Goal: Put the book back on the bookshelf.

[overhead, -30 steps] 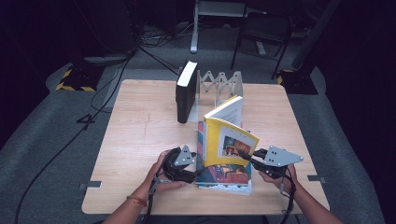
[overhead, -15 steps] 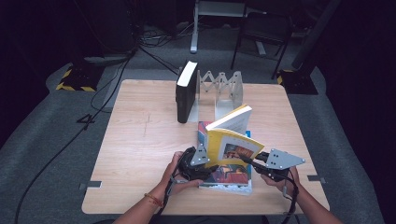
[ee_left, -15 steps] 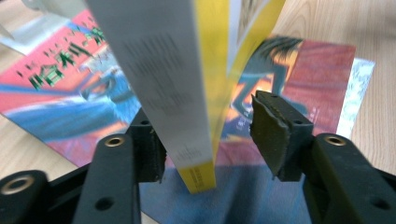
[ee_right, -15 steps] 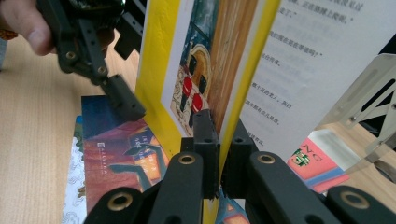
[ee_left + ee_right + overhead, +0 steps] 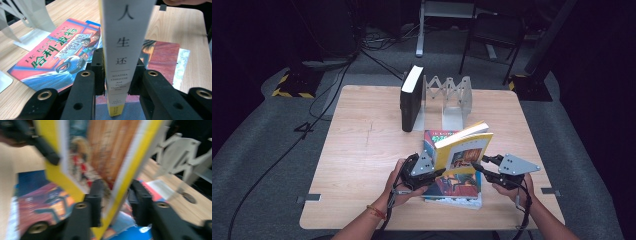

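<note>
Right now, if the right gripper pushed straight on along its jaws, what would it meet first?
The yellow book: its edge already stands between the right gripper's just-opened jaws, so it would run against that. Beyond it is the left gripper, though depth there is hard to judge.

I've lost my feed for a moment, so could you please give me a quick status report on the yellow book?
Left gripper clamped on yellow book spine, jaws just closed. Right gripper just opened, jaws straddling its edge. Book upright above flat books. Bookend rack path clear.
</note>
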A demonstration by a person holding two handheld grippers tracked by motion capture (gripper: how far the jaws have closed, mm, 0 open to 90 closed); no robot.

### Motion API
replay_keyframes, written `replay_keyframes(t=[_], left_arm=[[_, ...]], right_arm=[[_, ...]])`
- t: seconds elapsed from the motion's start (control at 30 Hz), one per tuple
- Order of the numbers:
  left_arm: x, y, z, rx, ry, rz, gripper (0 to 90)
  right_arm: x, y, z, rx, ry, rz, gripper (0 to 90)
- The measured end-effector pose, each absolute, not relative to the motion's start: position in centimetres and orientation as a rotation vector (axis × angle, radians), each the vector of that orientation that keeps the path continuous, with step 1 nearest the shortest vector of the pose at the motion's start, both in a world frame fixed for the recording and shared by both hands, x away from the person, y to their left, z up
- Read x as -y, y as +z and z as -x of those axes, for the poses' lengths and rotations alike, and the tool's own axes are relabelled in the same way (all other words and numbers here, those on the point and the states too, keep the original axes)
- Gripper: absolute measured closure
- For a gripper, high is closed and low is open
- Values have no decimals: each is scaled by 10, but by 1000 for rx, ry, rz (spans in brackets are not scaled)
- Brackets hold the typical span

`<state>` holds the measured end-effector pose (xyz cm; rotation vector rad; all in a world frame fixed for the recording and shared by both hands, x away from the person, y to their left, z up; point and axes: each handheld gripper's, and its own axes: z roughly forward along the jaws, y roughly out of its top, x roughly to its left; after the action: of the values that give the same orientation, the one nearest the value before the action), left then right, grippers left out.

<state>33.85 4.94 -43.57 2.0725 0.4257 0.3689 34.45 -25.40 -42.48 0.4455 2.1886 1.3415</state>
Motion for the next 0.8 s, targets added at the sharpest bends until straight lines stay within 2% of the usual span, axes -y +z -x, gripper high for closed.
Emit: replay_keyframes(t=[0.03, 0.07, 0.13, 0.17, 0.2, 0.33, 0.43, 0.8], left_arm=[[-49, -436, -338, -425, 375, -2074, 734], [-49, -435, -338, -424, 376, -2077, 735], [-49, -435, -338, -417, 377, -2078, 735], [-48, -435, -337, -416, 382, -2078, 735], [-48, -435, -337, -409, 388, -2085, 735], [-48, -435, -337, -413, 382, -2073, 733], [-47, -434, -338, -419, 378, -2062, 723], [-41, -414, -338, -405, 359, -1980, 668]], right_arm=[[255, -424, -347, -2189, 1355, -466, 595], [256, -423, -349, -2190, 1363, -474, 550], [257, -421, -352, -2179, 1359, -483, 543], [257, -420, -353, -2181, 1369, -482, 519], [256, -419, -356, -2188, 1364, -495, 458], [253, -418, -361, -2205, 1393, -497, 394], [245, -419, -360, -2226, 1388, -461, 442], [244, -419, -359, -2213, 1389, -460, 480]])
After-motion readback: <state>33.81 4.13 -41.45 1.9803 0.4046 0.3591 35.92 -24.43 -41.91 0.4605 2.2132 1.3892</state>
